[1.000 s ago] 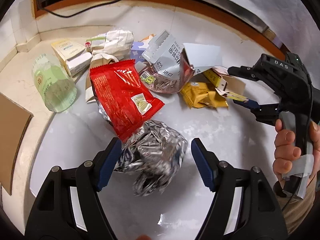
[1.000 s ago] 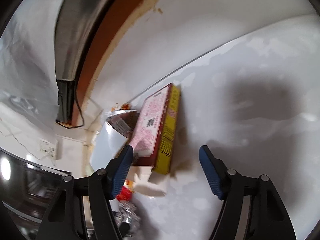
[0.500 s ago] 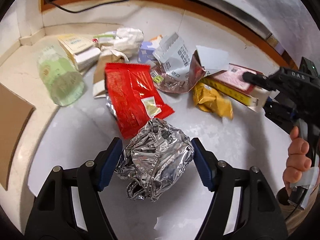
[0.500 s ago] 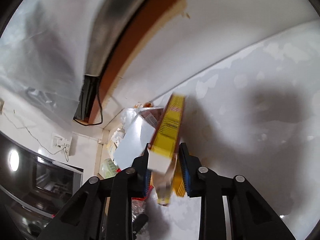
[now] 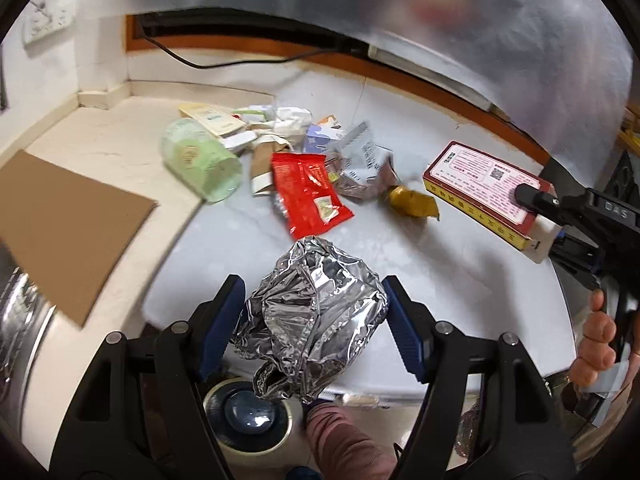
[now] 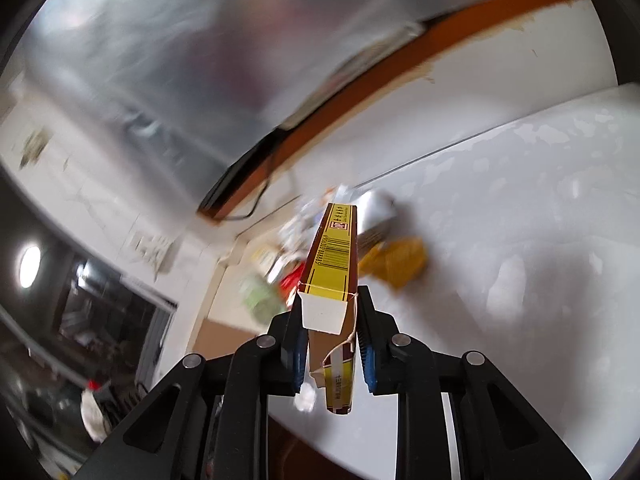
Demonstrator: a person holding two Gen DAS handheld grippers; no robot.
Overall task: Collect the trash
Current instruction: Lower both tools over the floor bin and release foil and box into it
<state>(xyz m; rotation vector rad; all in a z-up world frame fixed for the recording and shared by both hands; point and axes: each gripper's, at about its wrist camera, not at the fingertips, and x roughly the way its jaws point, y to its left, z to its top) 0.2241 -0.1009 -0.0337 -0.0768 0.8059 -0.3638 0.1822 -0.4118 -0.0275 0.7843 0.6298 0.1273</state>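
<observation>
Above the white table [image 5: 460,264], the left gripper [image 5: 312,320] pinches a crumpled foil wrapper [image 5: 316,320] while the right gripper [image 6: 330,344] clamps a flat yellow-edged carton [image 6: 334,256]. The loosely crushed foil could slip free; 1 red packet [image 5: 306,192] waits behind.

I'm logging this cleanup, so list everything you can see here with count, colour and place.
foil ball: 1, silver, between left gripper's pads
flat box: 1, red, yellow and pink, clamped in right gripper
red wrapper: 1, tabletop centre
yellow wrapper: 1, beside red wrapper
green cup: 1, pale green, lying on ledge
cardboard sheet: 1, brown, left ledge
table: 1, white
left gripper: black, blue pads
right gripper: black, blue pads
</observation>
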